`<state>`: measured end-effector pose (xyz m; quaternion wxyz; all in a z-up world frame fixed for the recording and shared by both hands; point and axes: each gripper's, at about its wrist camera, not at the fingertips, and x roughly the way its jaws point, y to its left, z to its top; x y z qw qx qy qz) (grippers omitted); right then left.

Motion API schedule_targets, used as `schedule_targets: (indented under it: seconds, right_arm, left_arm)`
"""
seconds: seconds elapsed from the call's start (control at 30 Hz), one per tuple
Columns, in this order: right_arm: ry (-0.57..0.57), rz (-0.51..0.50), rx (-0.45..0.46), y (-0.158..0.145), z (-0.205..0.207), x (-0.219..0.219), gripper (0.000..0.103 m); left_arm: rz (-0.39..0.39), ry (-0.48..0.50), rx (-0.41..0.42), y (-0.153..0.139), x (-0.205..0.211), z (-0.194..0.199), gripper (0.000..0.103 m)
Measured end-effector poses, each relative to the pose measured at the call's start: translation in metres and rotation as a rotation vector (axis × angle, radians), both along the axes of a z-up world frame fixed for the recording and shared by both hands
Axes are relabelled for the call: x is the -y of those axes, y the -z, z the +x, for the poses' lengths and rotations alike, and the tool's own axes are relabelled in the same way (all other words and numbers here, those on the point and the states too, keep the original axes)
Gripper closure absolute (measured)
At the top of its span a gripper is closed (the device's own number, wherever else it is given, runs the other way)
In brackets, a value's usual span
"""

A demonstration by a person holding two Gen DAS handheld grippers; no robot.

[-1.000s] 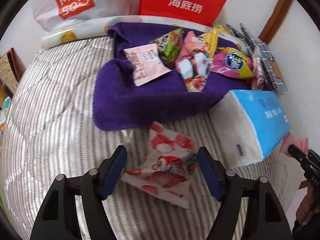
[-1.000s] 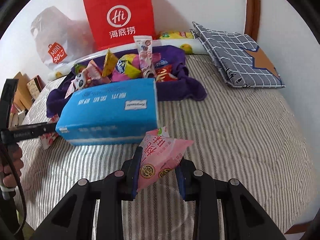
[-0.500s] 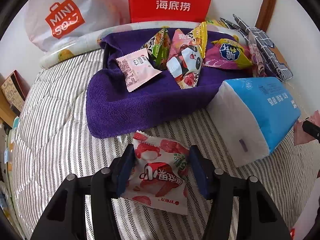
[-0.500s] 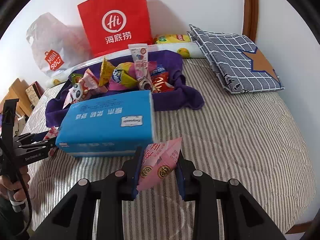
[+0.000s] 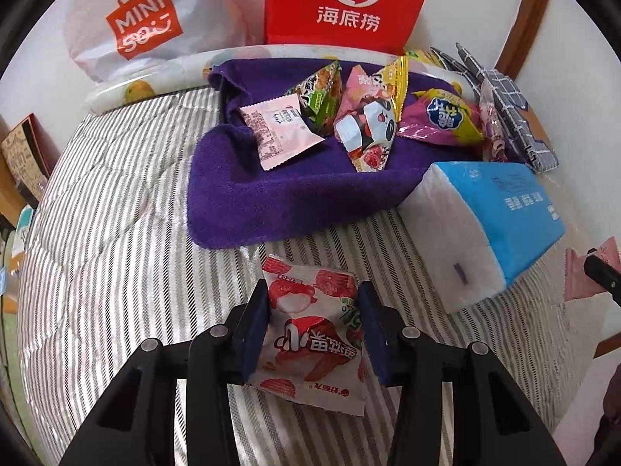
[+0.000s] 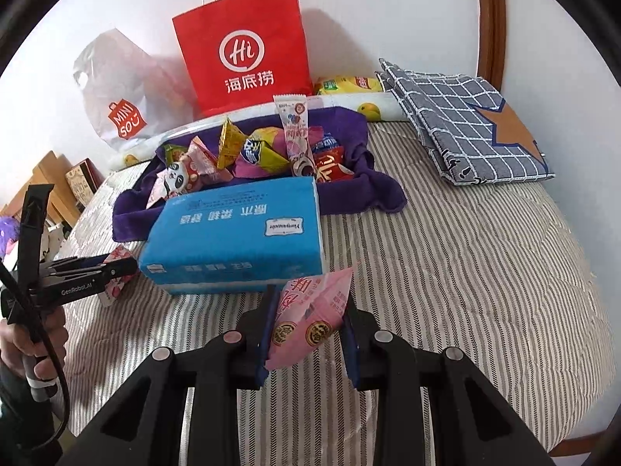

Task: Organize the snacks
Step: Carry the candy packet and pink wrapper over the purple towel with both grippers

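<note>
- I am gripping a red-and-white strawberry snack packet (image 5: 310, 334) in the left tongs (image 5: 312, 330), low in the frame centre, over the striped bed (image 5: 108, 202).
- I am pinching a pink snack packet (image 6: 310, 318) in the right tongs (image 6: 308, 330), bottom centre, just before the blue tissue pack (image 6: 236, 233).
- Both pickups look done; next I am judging a carry to the snack pile on the purple towel (image 5: 271, 194), mid-frame, clearing the tissue pack.

Snack packet (image 5: 310, 334) between the left tongs (image 5: 312, 330), towel (image 5: 279, 194) with a heap of snacks (image 5: 361, 116) ahead of them on the bed (image 5: 108, 202), tissue pack (image 5: 485, 225) ahead right beside the towel, paper bag (image 5: 345, 0) and plastic bag (image 5: 143, 23) behind against the wall, second snack packet (image 6: 310, 322) in the right tongs (image 6: 308, 334), folded cloth (image 6: 465, 116) ahead right.
</note>
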<state>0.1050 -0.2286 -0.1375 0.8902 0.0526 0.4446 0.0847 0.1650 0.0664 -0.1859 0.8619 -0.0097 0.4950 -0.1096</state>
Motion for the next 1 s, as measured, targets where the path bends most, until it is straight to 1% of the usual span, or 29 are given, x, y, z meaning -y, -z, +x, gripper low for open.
schedule_targets:
  seconds: [0.1, 0.27, 0.5, 0.83, 0.93, 1.0]
  right_arm:
    - [0.008, -0.011, 0.014, -0.007, -0.003, -0.002, 0.075]
    - [-0.006, -0.030, 0.045, -0.017, -0.009, -0.004, 0.075]
    - [-0.007, -0.038, 0.065, -0.029, -0.018, 0.000, 0.075]
    - [0.004, 0.001, 0.050, -0.034, -0.020, 0.005, 0.075]
    - [0.013, -0.024, 0.042, -0.037, -0.020, 0.006, 0.075]
    - [0.014, -0.021, 0.046, -0.040, -0.021, 0.009, 0.075]
  left_arm:
    - [0.006, -0.006, 0.014, -0.012, -0.001, -0.008, 0.058]
    - [-0.010, -0.023, 0.024, -0.031, 0.001, -0.020, 0.058]
    - [-0.042, -0.014, 0.035, -0.059, 0.021, -0.038, 0.058]
    - [-0.117, 0.005, 0.021, -0.086, 0.048, -0.054, 0.058]
    - [-0.123, 0.004, 0.031, -0.095, 0.054, -0.058, 0.058]
    - [-0.138, 0.008, 0.038, -0.101, 0.057, -0.061, 0.058]
